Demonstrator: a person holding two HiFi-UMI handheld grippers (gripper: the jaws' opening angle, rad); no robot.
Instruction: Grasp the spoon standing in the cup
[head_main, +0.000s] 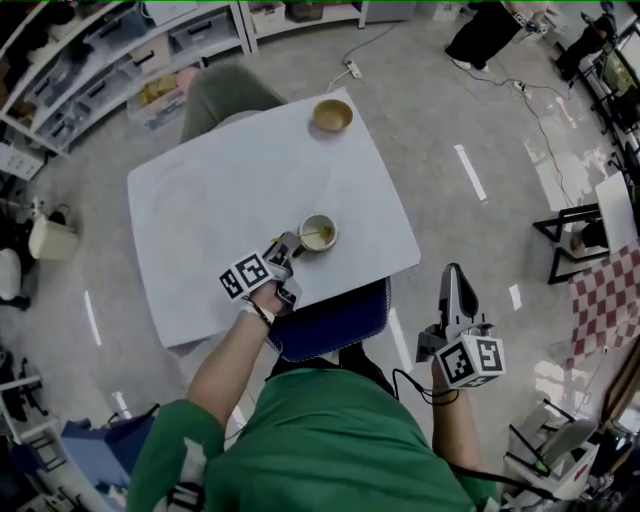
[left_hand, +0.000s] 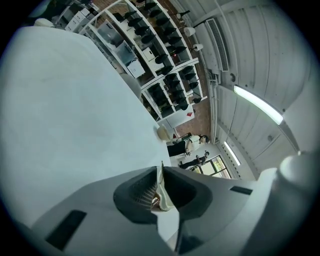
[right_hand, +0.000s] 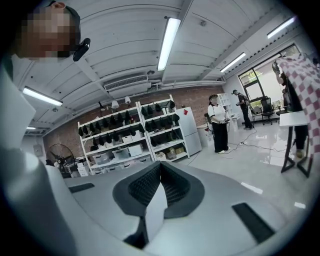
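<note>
A pale cup (head_main: 322, 228) stands near the front edge of the white table (head_main: 200, 210), with a spoon (head_main: 311, 237) leaning in it. My left gripper (head_main: 296, 243) reaches to the cup's left rim. In the left gripper view its jaws (left_hand: 161, 172) are closed on a thin pale spoon handle (left_hand: 163, 192) pinched between the ribbed pads. My right gripper (head_main: 455, 272) hangs off the table to the right, over the floor. Its jaws (right_hand: 160, 167) are shut with nothing between them, pointing into the room.
A wooden bowl (head_main: 332, 115) sits at the table's far edge. A blue chair seat (head_main: 335, 320) is under the front edge. Shelving (head_main: 110, 60) lines the far left, cables cross the floor (head_main: 520, 90), and a checked cloth (head_main: 605, 290) is at right.
</note>
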